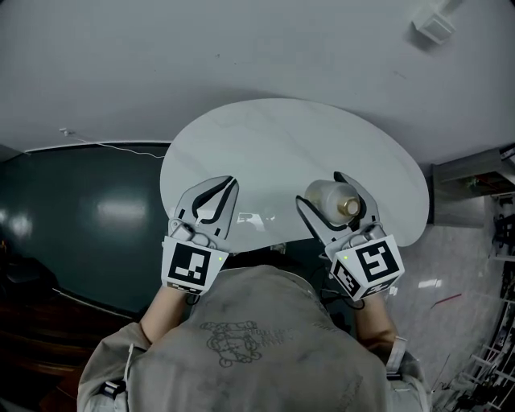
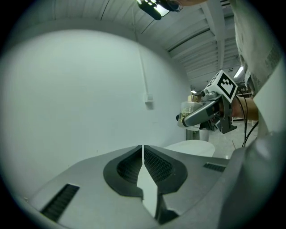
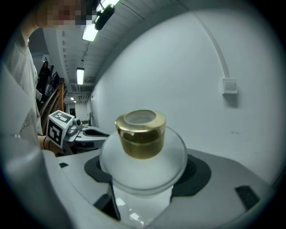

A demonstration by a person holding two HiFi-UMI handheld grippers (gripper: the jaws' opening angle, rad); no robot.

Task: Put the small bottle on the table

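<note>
A small frosted bottle with a gold cap is held over the near right part of the white oval table. My right gripper is shut on the bottle's round body, one finger on each side. In the right gripper view the bottle fills the middle, cap up, between the dark pads. I cannot tell whether it touches the table. My left gripper hovers over the table's near left part, shut with nothing in it; its tips meet. It sees the right gripper and bottle.
A dark glossy floor lies left of the table, with a thin white cable along the wall. A white wall box is at the far right. Shelving stands by the table's right edge. The person's torso is close to the near edge.
</note>
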